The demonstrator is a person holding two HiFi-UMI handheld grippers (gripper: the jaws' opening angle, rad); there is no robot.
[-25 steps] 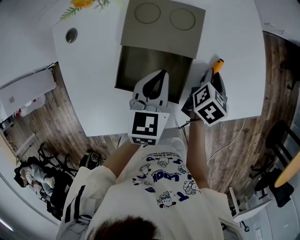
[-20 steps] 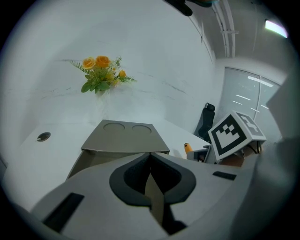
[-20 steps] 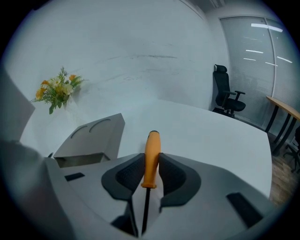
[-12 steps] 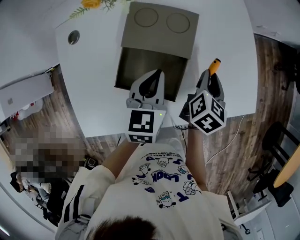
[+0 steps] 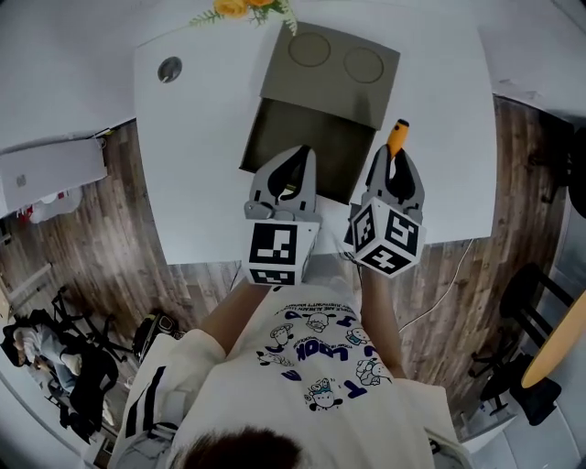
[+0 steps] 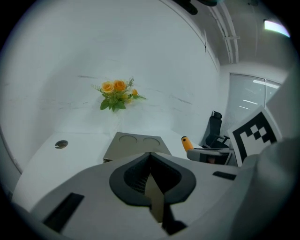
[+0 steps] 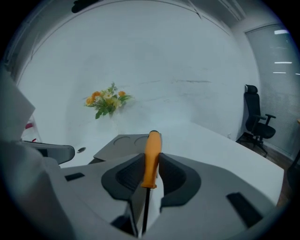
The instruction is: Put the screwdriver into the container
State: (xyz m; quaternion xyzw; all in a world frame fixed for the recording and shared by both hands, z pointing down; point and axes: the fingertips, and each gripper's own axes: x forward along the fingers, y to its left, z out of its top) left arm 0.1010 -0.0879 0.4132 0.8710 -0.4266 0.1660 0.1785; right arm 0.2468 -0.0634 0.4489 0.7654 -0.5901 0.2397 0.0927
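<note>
The screwdriver [image 5: 397,137] has an orange handle and a thin dark shaft. My right gripper [image 5: 395,158] is shut on it, handle pointing away from me, in the air by the container's right edge. In the right gripper view the handle [image 7: 152,152] sticks out between the pads past the jaws. The container [image 5: 307,147] is an open grey-brown box on the white table, its lid [image 5: 334,64] with two round dents folded back. My left gripper [image 5: 297,156] is over the box's near edge, jaws together with nothing in them. The left gripper view shows the lid [image 6: 136,144] and the handle [image 6: 186,142].
Orange flowers [image 5: 243,7] stand at the far edge of the white table [image 5: 197,174]. A round cable hole [image 5: 169,67] sits at its far left. The table's near edge is just under both grippers. An office chair [image 7: 255,117] stands to the right, off the table.
My right gripper has risen with the screwdriver, rolled, and come left towards the container's right edge. My left gripper has lifted a little over the box's near edge.
</note>
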